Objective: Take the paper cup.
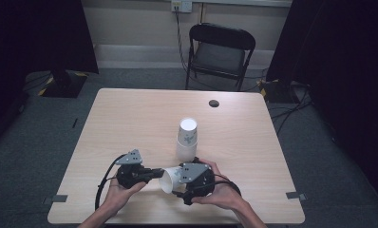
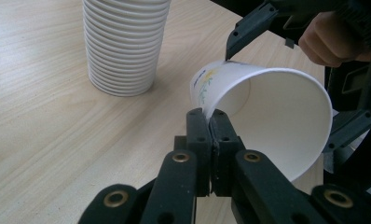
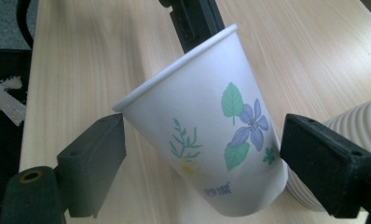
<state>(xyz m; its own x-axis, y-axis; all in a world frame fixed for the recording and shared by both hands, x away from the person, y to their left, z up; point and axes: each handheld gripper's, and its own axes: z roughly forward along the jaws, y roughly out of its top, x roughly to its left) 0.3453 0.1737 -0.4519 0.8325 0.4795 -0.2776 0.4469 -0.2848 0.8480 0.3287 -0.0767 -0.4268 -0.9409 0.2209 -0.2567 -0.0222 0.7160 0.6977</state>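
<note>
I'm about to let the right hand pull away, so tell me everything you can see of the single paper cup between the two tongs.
The paper cup is white, with a rolled rim and a print of green leaves, a purple flower and small lettering on its wall. It lies tilted on its side above the table, empty, mouth toward the left tongs, which are shut on its rim. The right tongs stand open around its body, pads apart from the wall. A stack of cups stands close behind it.
</note>
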